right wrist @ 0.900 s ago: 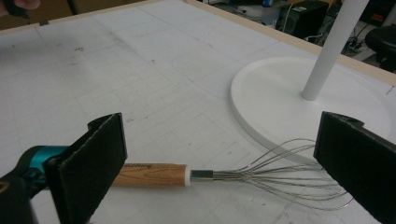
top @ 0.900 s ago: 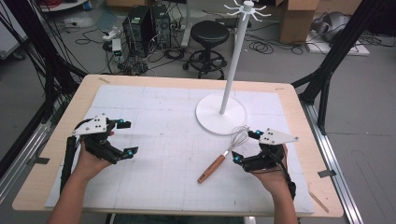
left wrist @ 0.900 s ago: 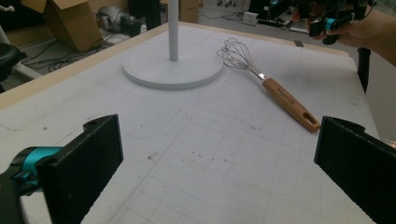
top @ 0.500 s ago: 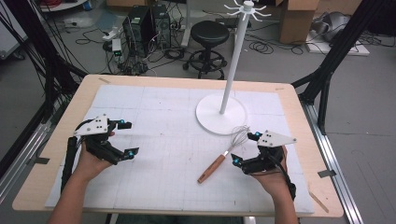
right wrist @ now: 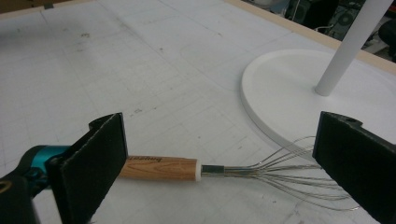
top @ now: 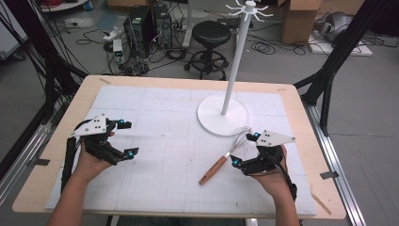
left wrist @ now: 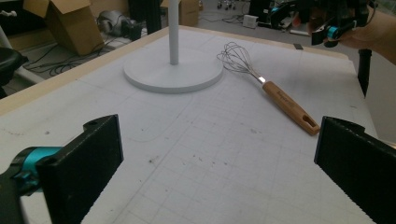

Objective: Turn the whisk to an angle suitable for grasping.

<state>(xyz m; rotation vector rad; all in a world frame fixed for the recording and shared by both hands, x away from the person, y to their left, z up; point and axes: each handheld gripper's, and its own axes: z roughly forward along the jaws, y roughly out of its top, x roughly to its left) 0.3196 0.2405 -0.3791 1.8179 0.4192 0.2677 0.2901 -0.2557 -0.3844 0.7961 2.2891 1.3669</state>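
At the near edge of the high view, two forearms reach onto a pale wooden surface point(top: 301, 113) covered by a white gridded mat point(top: 174, 141). The person's left hand point(top: 91, 157) holds the left hand-held gripper point(top: 126, 139) over the left part of the mat, its two black jaws spread wide with nothing between them. In the left gripper view those jaws stand far apart at the bottom corners, with bare mat below.

The right hand point(top: 270, 165) holds the right hand-held gripper point(top: 244, 149) at the right side of the mat. Its jaws are also wide open and grip nothing. In the right gripper view they straddle a whisk point(right wrist: 219, 171) that lies flat on the mat: the wooden handle passes behind the left jaw and the wire loops run toward the right jaw, but the pads do not press on it.

In the high view the whisk point(top: 221, 162) lies at a slant just left of the right hand-held gripper, handle toward the near edge, wires pointing toward a white stand point(top: 231, 84). The stand's round base rests on the mat just beyond the wires, and a thin pole rises to a ring of hooks.

Beyond the surface, on the floor, stand a black stool point(top: 211, 40), computer towers point(top: 146, 23) with loose cables, and cardboard boxes point(top: 301, 19).
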